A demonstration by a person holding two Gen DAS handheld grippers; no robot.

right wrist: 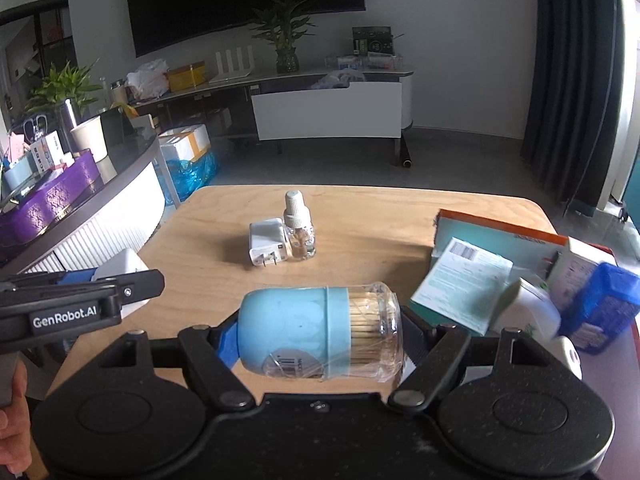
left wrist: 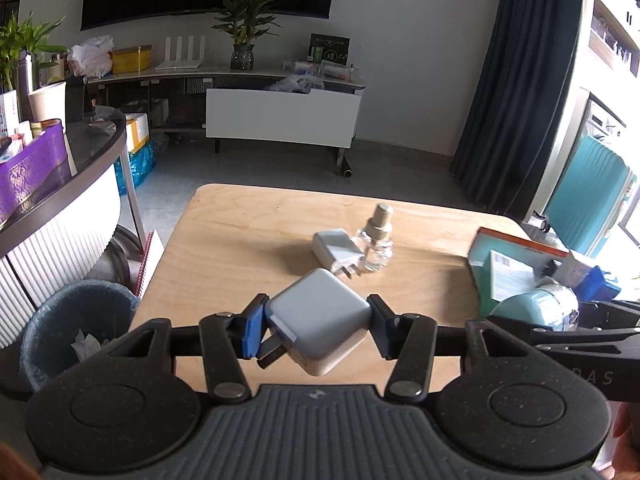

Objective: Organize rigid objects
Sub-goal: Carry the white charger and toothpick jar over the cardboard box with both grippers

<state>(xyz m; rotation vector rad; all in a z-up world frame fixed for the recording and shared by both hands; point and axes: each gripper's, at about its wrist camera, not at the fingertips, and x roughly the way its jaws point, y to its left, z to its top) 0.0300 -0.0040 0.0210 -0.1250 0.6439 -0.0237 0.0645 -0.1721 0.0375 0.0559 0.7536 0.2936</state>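
My left gripper point(left wrist: 318, 312) is shut on a white cube-shaped charger point(left wrist: 324, 332), held above the wooden table point(left wrist: 224, 248) with its prongs pointing down-left. My right gripper point(right wrist: 320, 332) is shut on a toothpick jar point(right wrist: 304, 320) with a light blue cap, lying sideways between the pads. Further back on the table, a smaller white charger point(right wrist: 267, 242) lies against a small clear glass bottle point(right wrist: 298, 232) with a white cap. In the right wrist view the left gripper point(right wrist: 80, 292) appears at the left edge.
An open teal and orange box point(right wrist: 480, 240) at the table's right side holds a leaflet, a white round item point(right wrist: 528, 312) and a blue packet point(right wrist: 604, 308). A lined bin point(left wrist: 76, 320) and a curved counter point(left wrist: 60, 184) stand left of the table.
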